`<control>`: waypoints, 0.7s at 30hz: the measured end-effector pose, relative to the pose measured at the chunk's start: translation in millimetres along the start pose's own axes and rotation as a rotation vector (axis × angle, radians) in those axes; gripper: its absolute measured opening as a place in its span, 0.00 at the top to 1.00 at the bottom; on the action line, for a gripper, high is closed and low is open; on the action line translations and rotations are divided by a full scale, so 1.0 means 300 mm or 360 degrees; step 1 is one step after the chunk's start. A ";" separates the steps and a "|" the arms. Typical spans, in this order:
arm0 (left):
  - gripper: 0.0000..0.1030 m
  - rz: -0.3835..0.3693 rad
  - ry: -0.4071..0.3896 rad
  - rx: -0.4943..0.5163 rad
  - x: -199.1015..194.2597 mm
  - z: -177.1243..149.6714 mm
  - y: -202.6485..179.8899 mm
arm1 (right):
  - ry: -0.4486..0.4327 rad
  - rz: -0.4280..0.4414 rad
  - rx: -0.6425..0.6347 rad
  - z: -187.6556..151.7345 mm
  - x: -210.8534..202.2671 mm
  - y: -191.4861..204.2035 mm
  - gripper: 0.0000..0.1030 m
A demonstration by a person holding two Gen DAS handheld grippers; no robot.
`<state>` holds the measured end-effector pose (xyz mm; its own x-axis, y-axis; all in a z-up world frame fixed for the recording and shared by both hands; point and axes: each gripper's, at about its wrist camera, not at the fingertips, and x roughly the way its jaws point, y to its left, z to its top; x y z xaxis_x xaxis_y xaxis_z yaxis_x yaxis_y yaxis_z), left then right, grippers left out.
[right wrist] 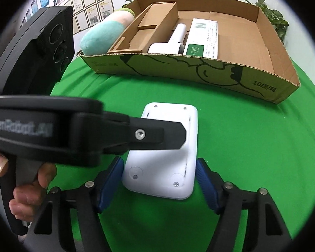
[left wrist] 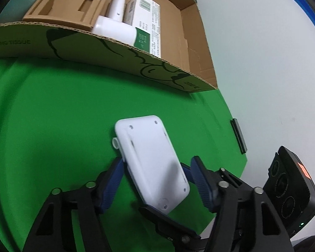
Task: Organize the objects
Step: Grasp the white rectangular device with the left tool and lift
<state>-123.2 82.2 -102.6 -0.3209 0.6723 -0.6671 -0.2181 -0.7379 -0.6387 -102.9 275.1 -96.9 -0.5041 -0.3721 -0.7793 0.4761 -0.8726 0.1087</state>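
Observation:
A flat white plastic device (left wrist: pixel 151 157) (right wrist: pixel 168 153) lies bottom side up, with screws showing, on the green cloth (left wrist: pixel 52 115) (right wrist: pixel 252 147). My left gripper (left wrist: pixel 155 178) reaches across it from the left; its jaws stand open around the device, not pressing it. My right gripper (right wrist: pixel 159 178) is open with its blue pads (right wrist: pixel 205 184) on either side of the device's near end, a small gap on each side. The cardboard box (right wrist: pixel 199 71) (left wrist: pixel 119 56) stands behind, holding a white hand-held appliance (right wrist: pixel 174 42) and a white-green carton (right wrist: pixel 201 40).
A cardboard insert (right wrist: pixel 149 27) fills the box's left part. A plush toy (right wrist: pixel 103 35) lies left of the box. Potted leaves (right wrist: pixel 277 21) stand behind the box. The green cloth's edge and white table (left wrist: pixel 262 84) lie to the right, with a thin dark bar (left wrist: pixel 238 136) on it.

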 end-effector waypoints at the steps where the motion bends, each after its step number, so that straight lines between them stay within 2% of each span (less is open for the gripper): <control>1: 0.52 0.0013 -0.0003 -0.0001 -0.002 -0.002 0.003 | -0.0003 -0.0001 0.0018 -0.001 0.000 -0.001 0.33; 5: 0.64 0.0070 -0.0008 -0.0005 -0.010 -0.019 0.009 | -0.0014 -0.0015 0.0066 -0.009 -0.005 0.013 0.34; 7: 0.71 0.0059 0.0005 0.0005 -0.014 -0.034 0.009 | -0.0030 -0.0004 0.0091 -0.021 -0.013 0.021 0.34; 8: 0.71 0.0030 0.0006 -0.0007 -0.023 -0.044 0.011 | -0.0036 0.0000 0.0109 -0.026 -0.018 0.021 0.34; 13: 0.74 0.0033 -0.0053 0.0054 -0.078 -0.059 -0.019 | -0.0110 -0.0005 0.0141 -0.030 -0.048 0.033 0.34; 21: 0.79 0.0073 -0.0174 0.0251 -0.173 -0.012 -0.144 | -0.0254 0.0002 0.0154 0.043 -0.119 0.016 0.36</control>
<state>-93.8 79.4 -41.8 -0.4300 0.6336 -0.6432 -0.3399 -0.7736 -0.5348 -91.8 280.1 -60.6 -0.6149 -0.4120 -0.6724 0.4090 -0.8957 0.1747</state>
